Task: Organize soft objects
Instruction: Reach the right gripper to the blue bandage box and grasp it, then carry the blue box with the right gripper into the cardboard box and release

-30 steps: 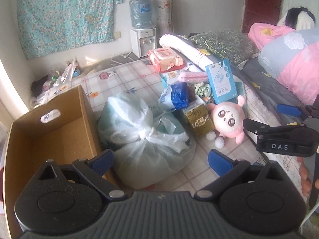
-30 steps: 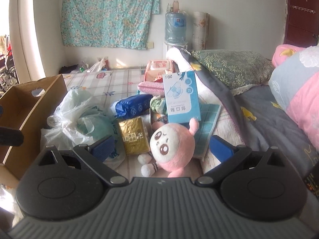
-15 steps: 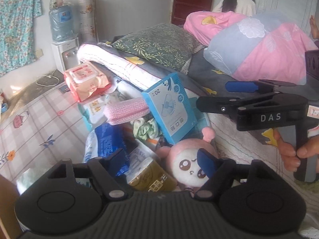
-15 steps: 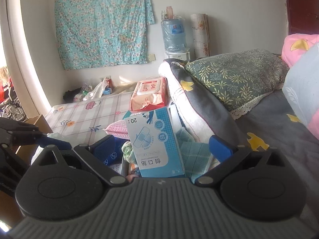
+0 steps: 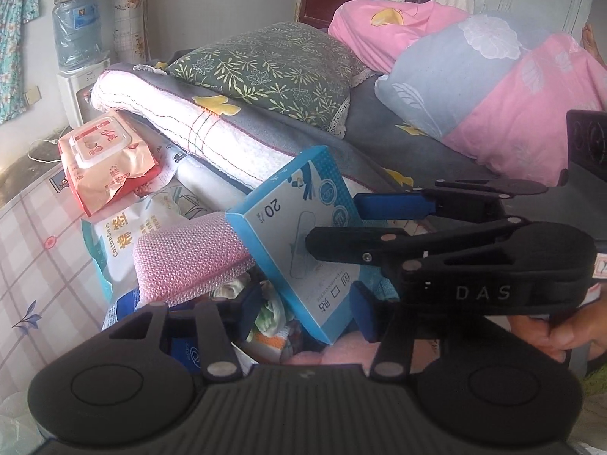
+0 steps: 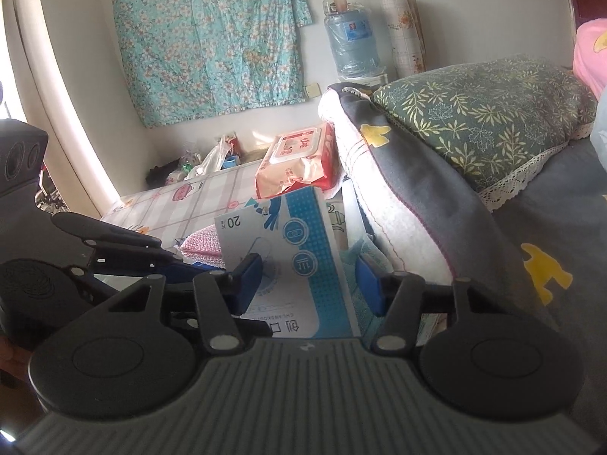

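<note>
A blue-and-white plaster box (image 5: 303,235) leans tilted on a pile of soft things. Beside it lies a pink knitted cloth (image 5: 186,261), and a pink plush toy (image 5: 334,356) peeks out under it. My left gripper (image 5: 306,309) points down at the pile, jaws closing, with the box's lower corner between the pads and gaps on both sides. My right gripper (image 5: 334,223) reaches in from the right. In the right wrist view that gripper (image 6: 307,280) is closing around the box (image 6: 303,250); no firm press shows.
A red wet-wipes pack (image 5: 102,159) and a cotton-swab bag (image 5: 129,235) lie on the checked mat (image 5: 34,250). A folded quilt (image 5: 212,132) and a green leaf pillow (image 5: 273,64) rise behind. A person lies under pink covers (image 5: 436,19). A water dispenser (image 6: 353,45) stands by the wall.
Both grippers have moved in and down onto the pile and narrowed their jaws around the blue box. The cardboard box and the plastic bag have dropped out of view.
</note>
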A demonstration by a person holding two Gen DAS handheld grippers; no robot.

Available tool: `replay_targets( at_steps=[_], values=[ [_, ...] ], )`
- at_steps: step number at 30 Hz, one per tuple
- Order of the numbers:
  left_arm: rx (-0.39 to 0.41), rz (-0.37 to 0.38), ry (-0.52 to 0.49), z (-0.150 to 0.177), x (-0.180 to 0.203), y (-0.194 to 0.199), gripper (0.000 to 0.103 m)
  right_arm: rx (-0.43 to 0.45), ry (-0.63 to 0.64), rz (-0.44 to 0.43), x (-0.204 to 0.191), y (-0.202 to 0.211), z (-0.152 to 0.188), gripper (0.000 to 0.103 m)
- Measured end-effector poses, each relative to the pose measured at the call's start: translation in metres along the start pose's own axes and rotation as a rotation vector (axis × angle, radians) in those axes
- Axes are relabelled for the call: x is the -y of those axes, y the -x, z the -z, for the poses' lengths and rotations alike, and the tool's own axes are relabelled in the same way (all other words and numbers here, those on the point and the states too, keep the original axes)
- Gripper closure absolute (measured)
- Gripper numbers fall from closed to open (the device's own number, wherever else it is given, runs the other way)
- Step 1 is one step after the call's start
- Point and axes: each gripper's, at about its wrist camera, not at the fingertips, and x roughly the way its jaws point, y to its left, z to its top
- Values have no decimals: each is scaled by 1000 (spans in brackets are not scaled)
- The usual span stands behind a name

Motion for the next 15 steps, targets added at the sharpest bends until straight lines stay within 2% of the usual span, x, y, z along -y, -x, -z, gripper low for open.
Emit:
replay_targets(
  at_steps=[8,15],
  values=[
    [39,-34,36,-4,1,7,53,16,-39,-13,-2,8,-3,71],
    [120,-38,46,-3,13,53,52,84,-22,-19,-31,51,-13,73]
  ],
)
